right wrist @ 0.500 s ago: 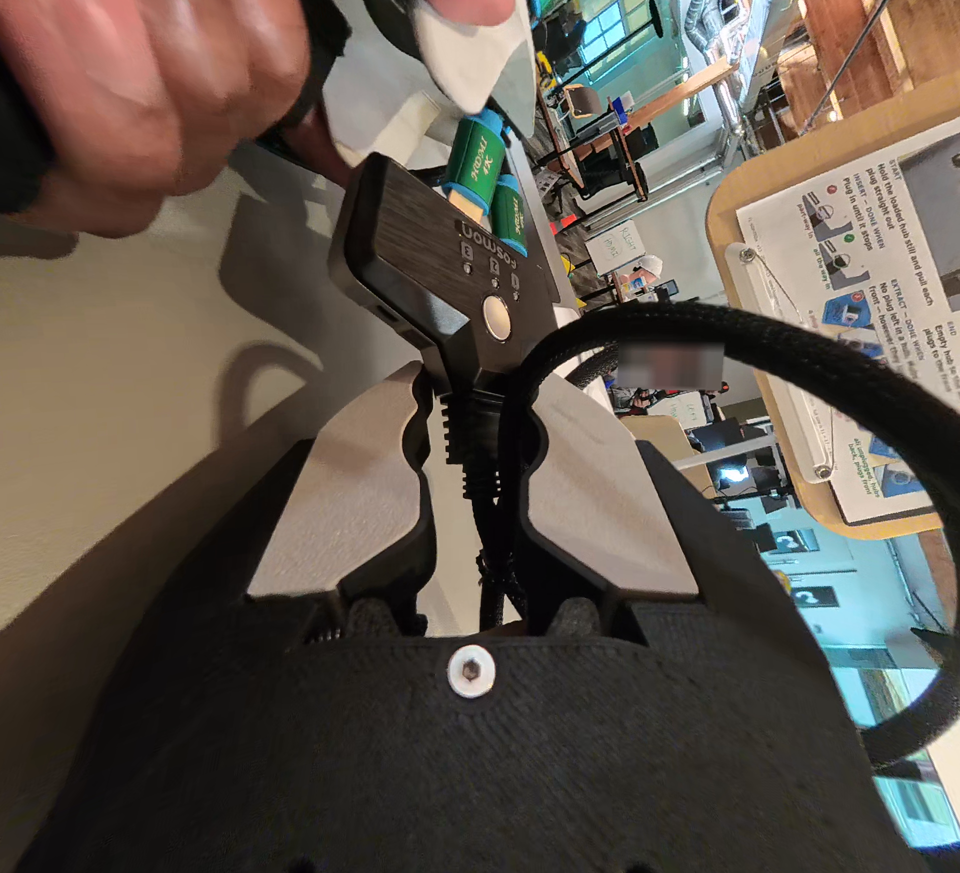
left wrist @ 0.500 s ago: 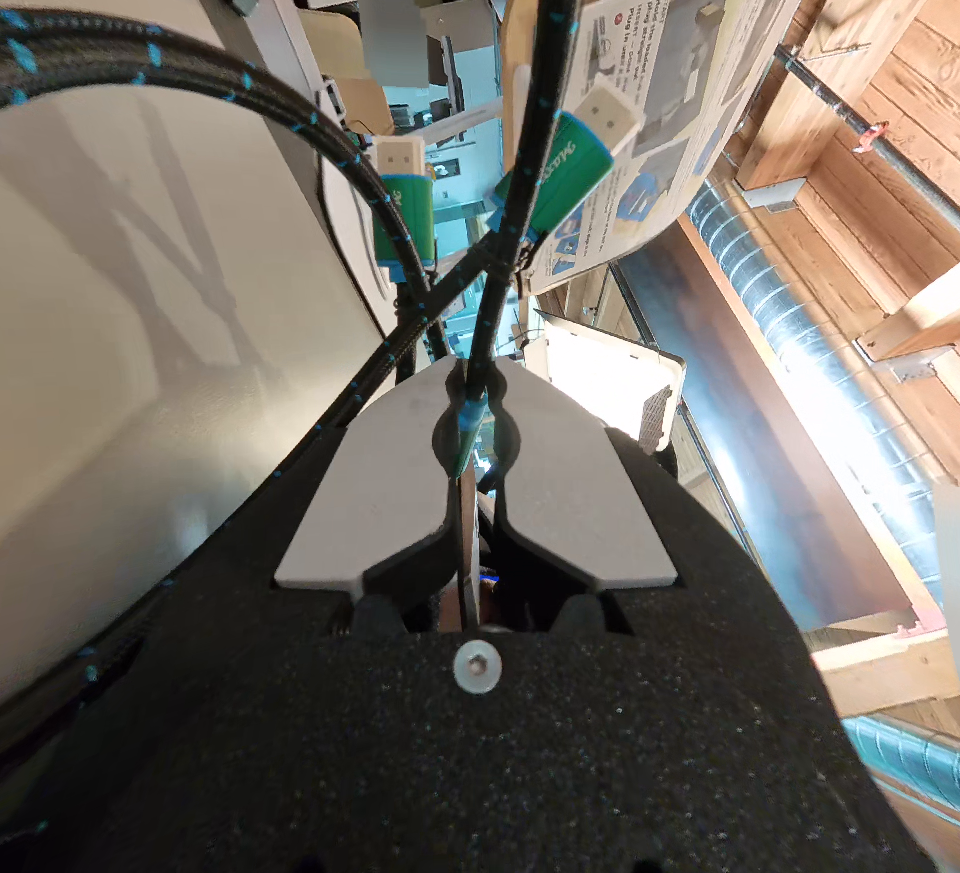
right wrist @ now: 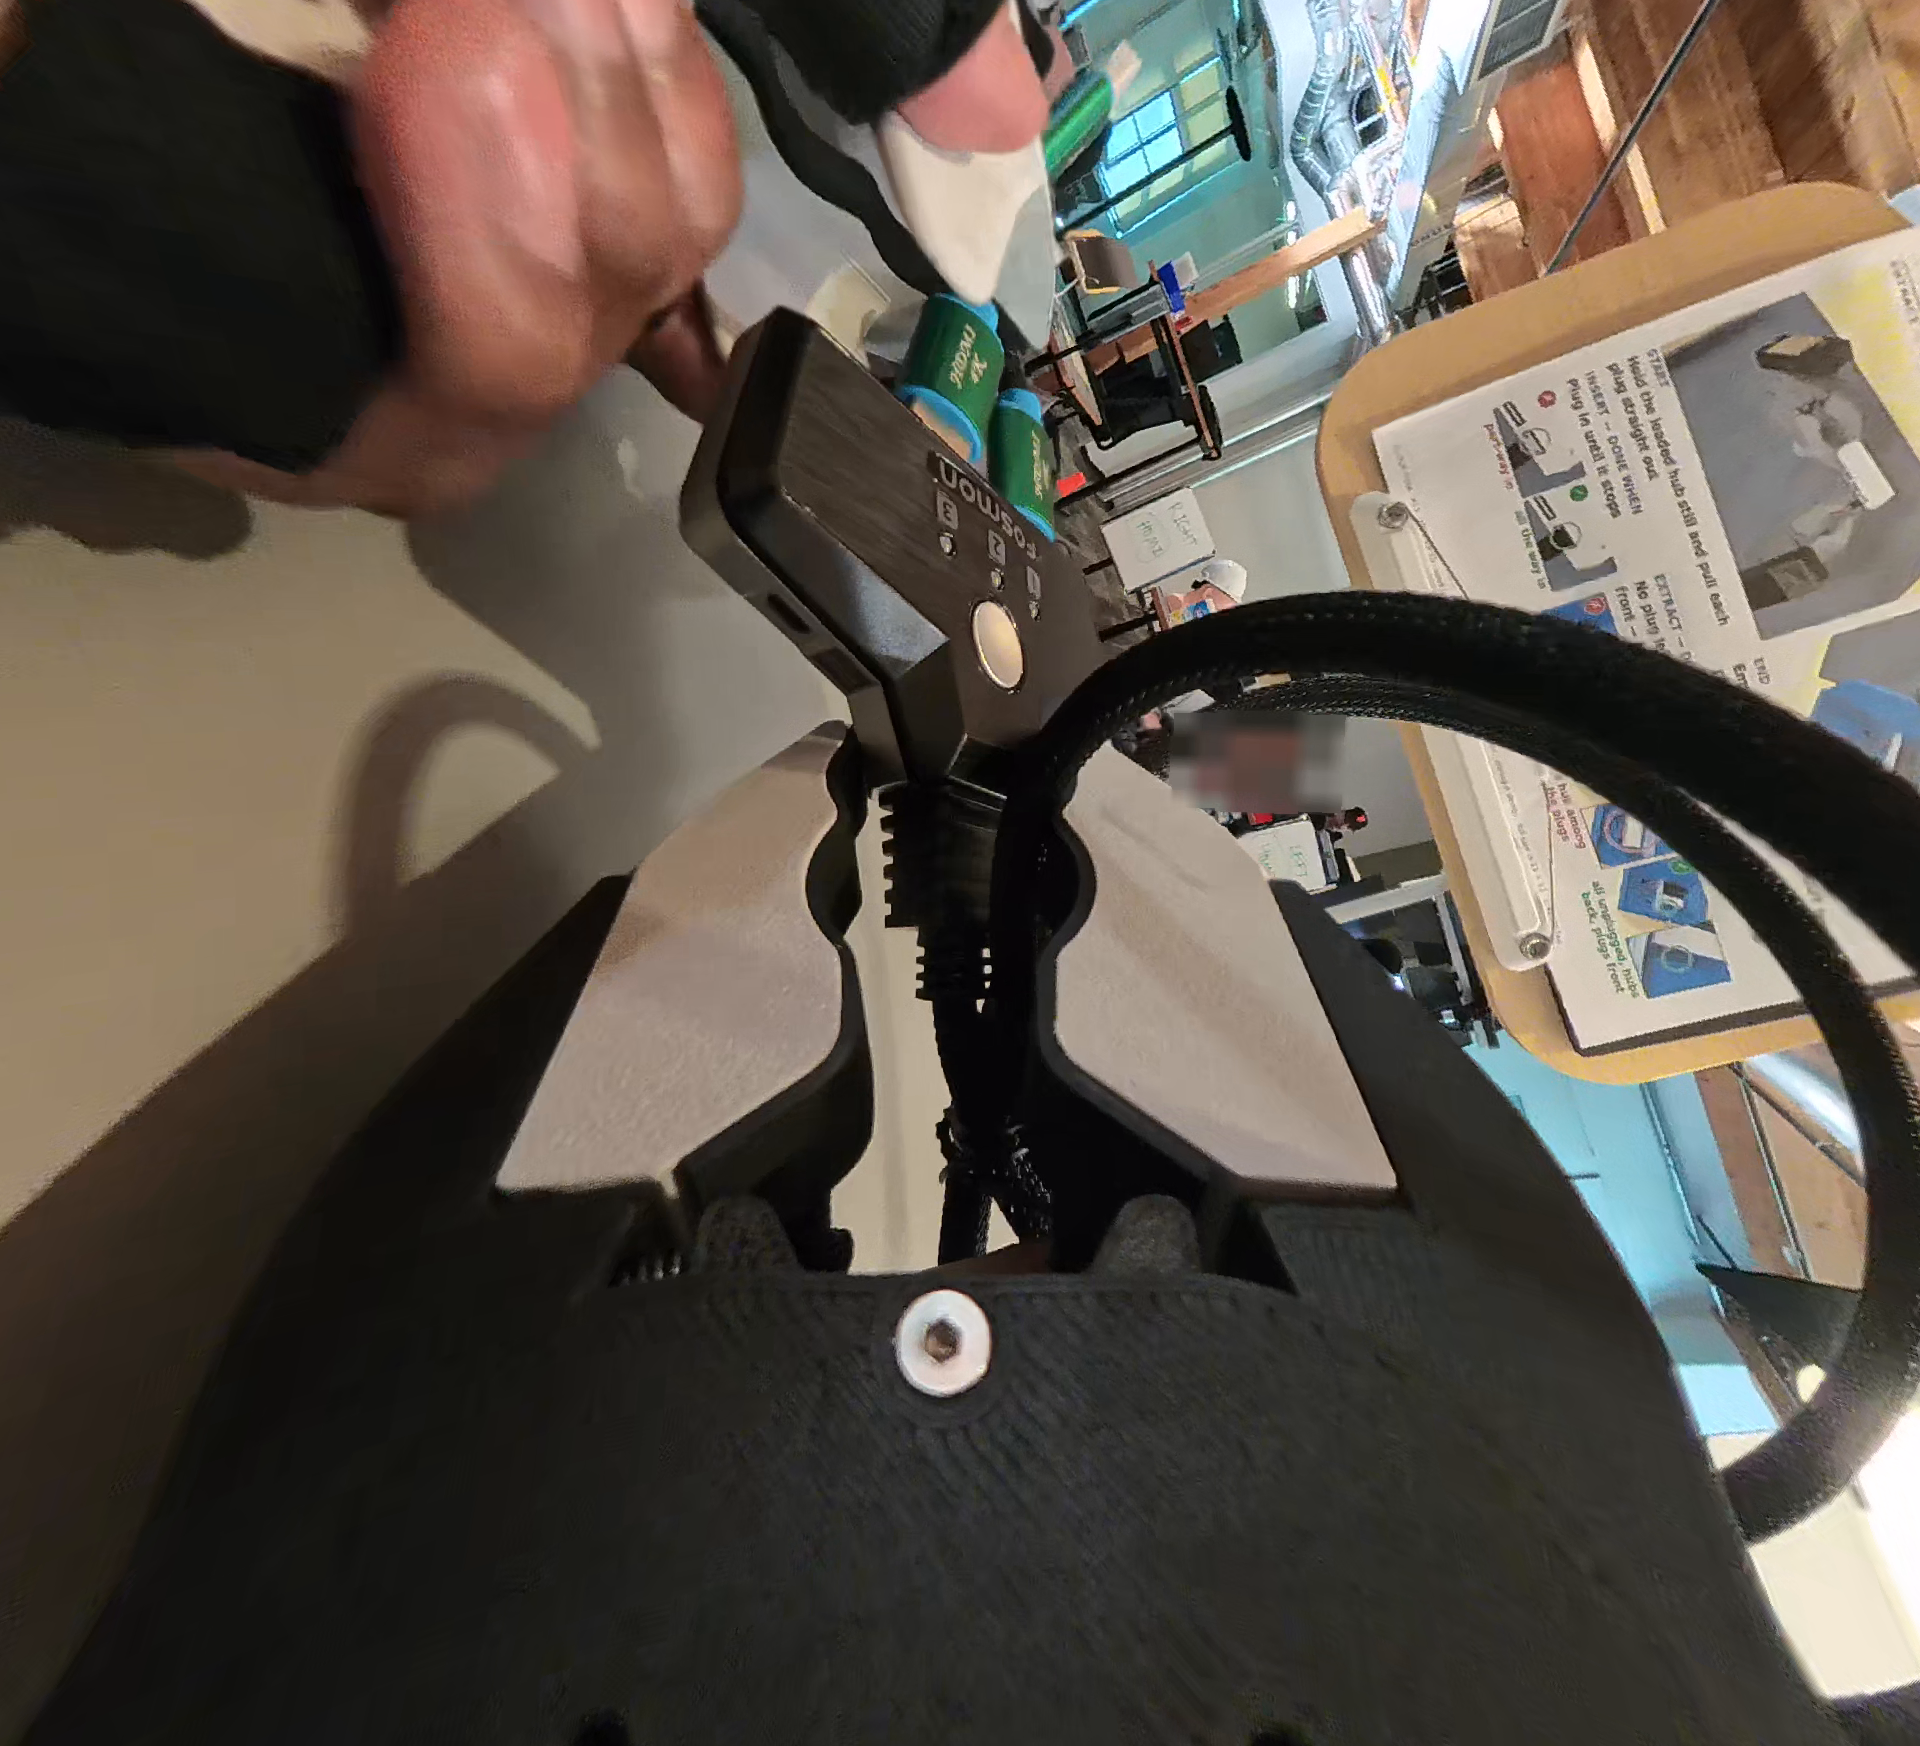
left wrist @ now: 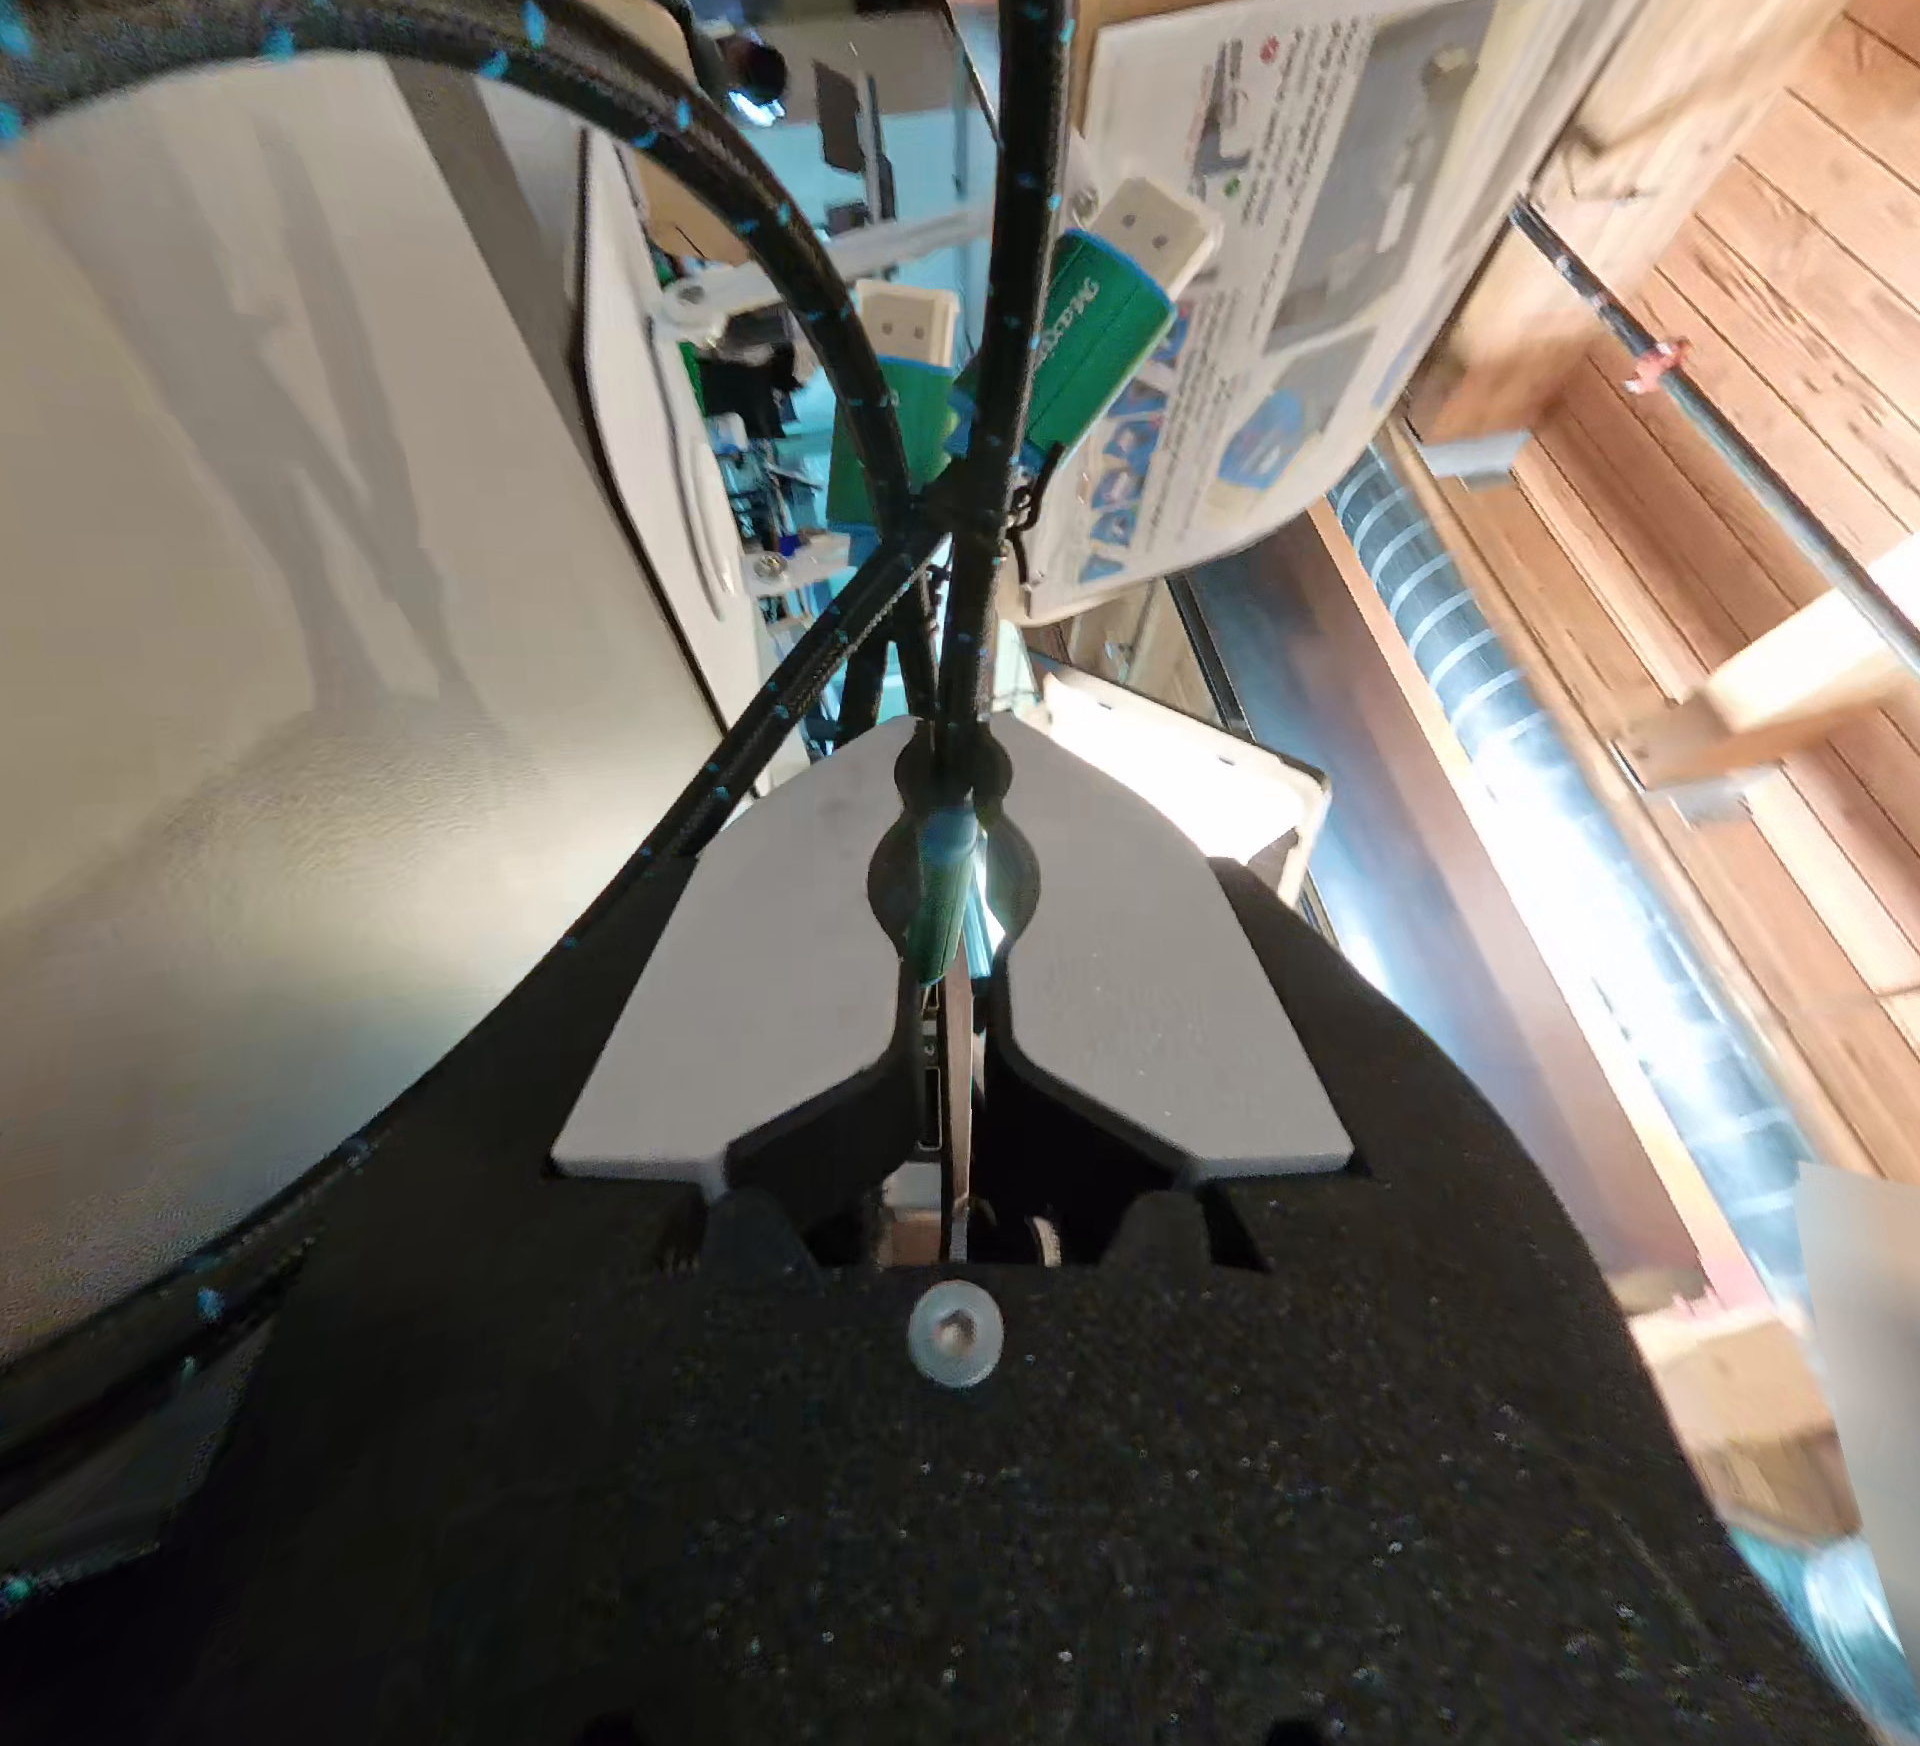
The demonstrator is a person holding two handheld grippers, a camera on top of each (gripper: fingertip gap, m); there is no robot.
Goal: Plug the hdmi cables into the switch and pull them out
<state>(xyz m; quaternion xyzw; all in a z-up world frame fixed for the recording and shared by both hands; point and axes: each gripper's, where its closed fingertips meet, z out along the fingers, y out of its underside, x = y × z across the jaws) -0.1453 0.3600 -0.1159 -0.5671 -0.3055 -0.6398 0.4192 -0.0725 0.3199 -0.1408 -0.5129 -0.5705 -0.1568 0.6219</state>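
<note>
In the left wrist view my left gripper (left wrist: pixel 951 740) is shut on a green plug (left wrist: pixel 943 896) with a blue collar. Its black braided cable (left wrist: pixel 1023 242) runs up out of the fingertips. Two more green plugs (left wrist: pixel 1107 320) with cream connector ends hang free just beyond. In the right wrist view my right gripper (right wrist: pixel 945 761) is shut on the ribbed cable boot (right wrist: pixel 925 865) of a black switch box (right wrist: pixel 862 512). Two green plugs (right wrist: pixel 951 366) sit at the box's far end. A gloved hand (right wrist: pixel 468 169) holds the left gripper there, and its white finger (right wrist: pixel 971 210) is just above those plugs.
A wooden board with a printed instruction sheet (right wrist: pixel 1621 657) stands to the right and also shows in the left wrist view (left wrist: pixel 1351 242). A thick black braided cable loop (right wrist: pixel 1558 709) arcs across the right. A pale table top (right wrist: pixel 208 813) lies on the left. The tips of one gripper are about 9 centimeters away from the tips of the other.
The left gripper has shifted, so the two hanging plugs sit differently in its view, and its fingers have closed slightly on the green plug. The gloved hand has moved near the box. The right grasp is unchanged.
</note>
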